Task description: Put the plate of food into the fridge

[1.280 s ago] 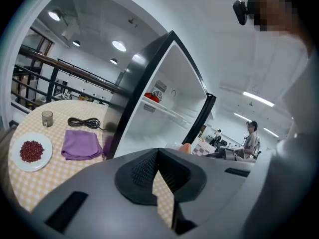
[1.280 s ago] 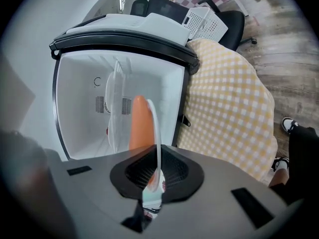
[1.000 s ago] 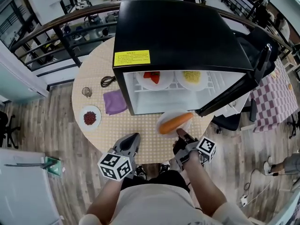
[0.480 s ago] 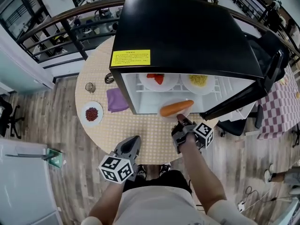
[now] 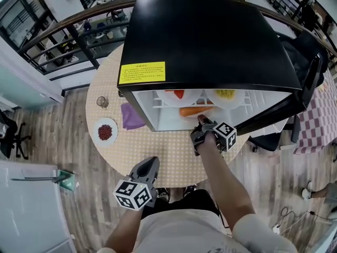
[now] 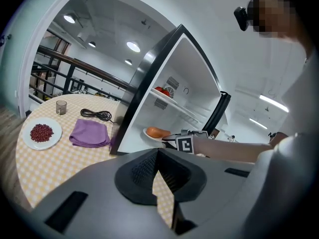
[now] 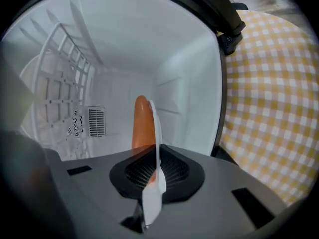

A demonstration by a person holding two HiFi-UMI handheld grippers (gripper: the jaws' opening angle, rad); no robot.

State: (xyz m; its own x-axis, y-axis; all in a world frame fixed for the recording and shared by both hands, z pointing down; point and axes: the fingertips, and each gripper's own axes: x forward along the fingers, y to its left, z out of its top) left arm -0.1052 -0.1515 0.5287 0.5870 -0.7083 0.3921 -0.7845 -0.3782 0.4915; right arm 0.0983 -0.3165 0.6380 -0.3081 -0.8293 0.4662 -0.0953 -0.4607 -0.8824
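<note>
A white plate with a long orange piece of food shows edge-on between the jaws in the right gripper view. My right gripper is shut on the plate's rim. It holds the plate just inside the lower compartment of the black fridge, under the wire shelf. The orange food shows at the fridge mouth. Low at the table's near edge, my left gripper hangs shut and holds nothing, well apart from the fridge.
The fridge door stands open to the right. The shelf carries a plate of red food and a plate of yellow food. Left of the fridge lie a purple cloth, a plate of red beans, a glass and a cable.
My right gripper carried the plate from above the table's front into the fridge's lower compartment. My left gripper stayed near the table's edge.
</note>
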